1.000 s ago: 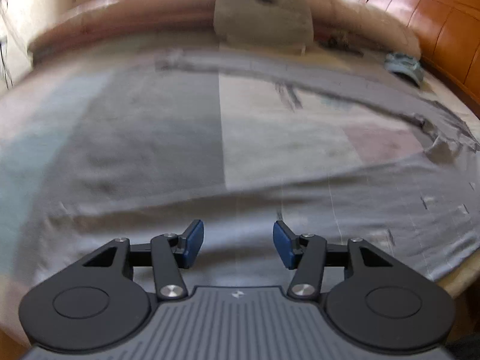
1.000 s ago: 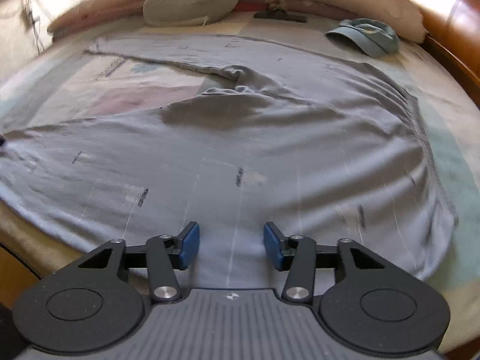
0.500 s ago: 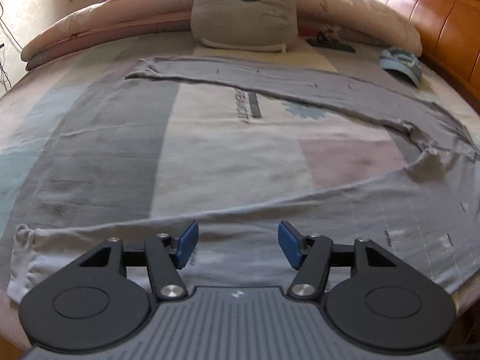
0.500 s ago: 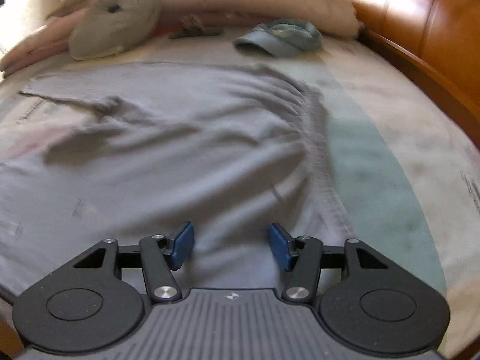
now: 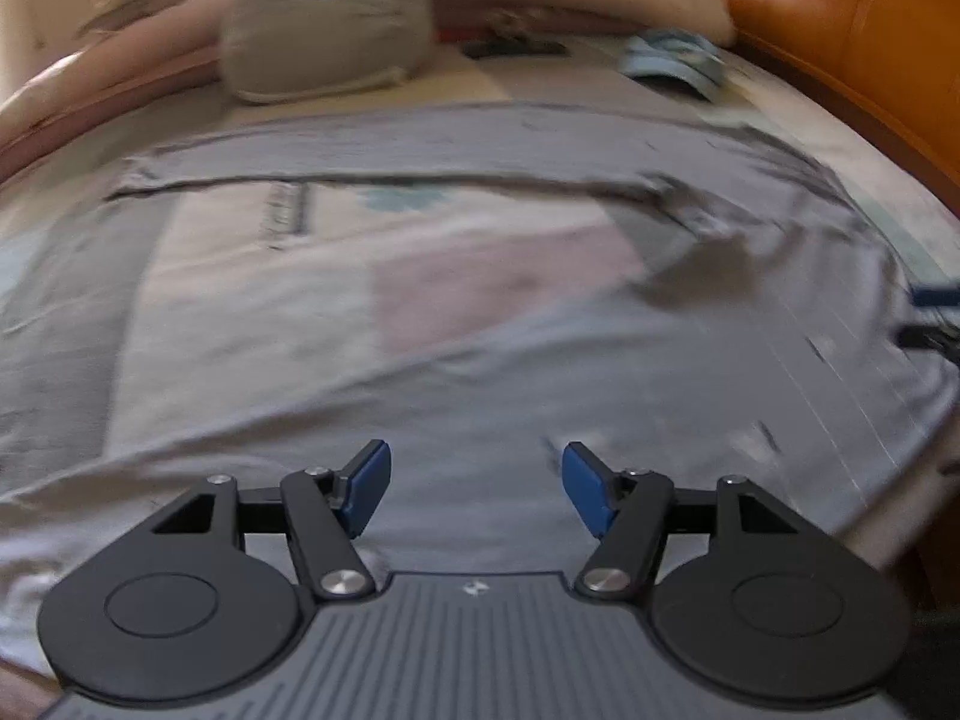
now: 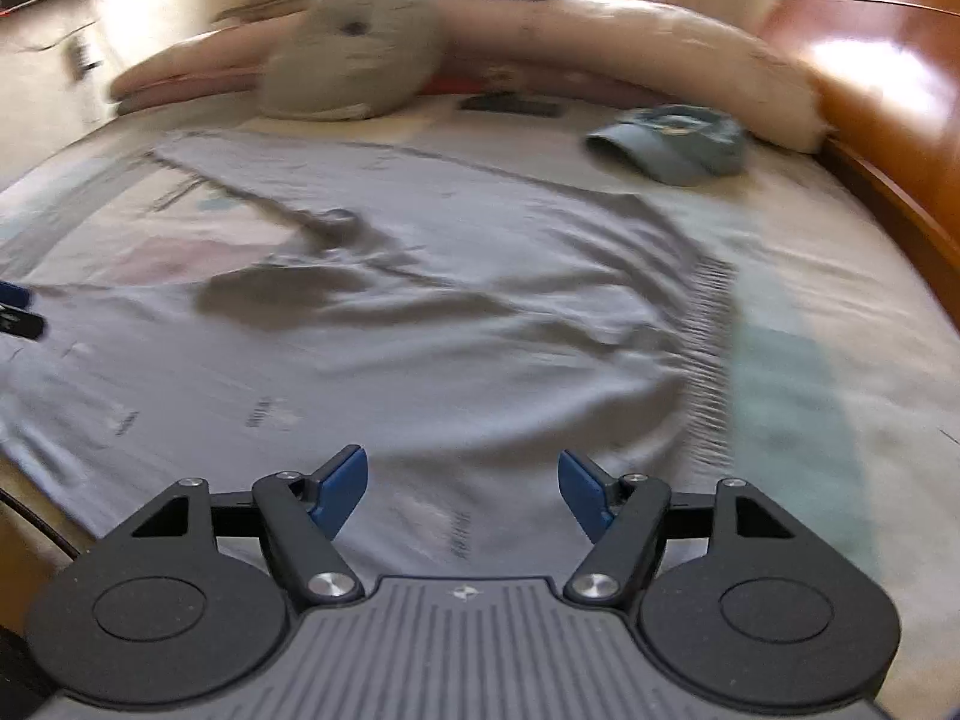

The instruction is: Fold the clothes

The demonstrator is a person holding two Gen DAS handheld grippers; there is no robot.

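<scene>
A: Trousers [image 6: 420,360] — plain grey, small dark print marks, faint pale lines.
B: Bed sheet [image 5: 480,276]: blocks of cream, pink, grey and pale teal.
A: Cap [image 6: 672,144], dusty blue. Cushion [image 6: 354,66], grey-beige with a dark spot.
B: Headboard [image 6: 888,60], glossy orange-brown. Gripper pads [image 6: 336,495], blue on black.

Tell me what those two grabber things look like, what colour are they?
Both look alike. The left gripper has two blue pads on black jointed arms with silver bolts, round black discs on each side, and a grey ribbed body with a tiny white mark. The right gripper is the same: blue pads, black arms, grey ribbed middle. No cables or sleeves show.
</scene>
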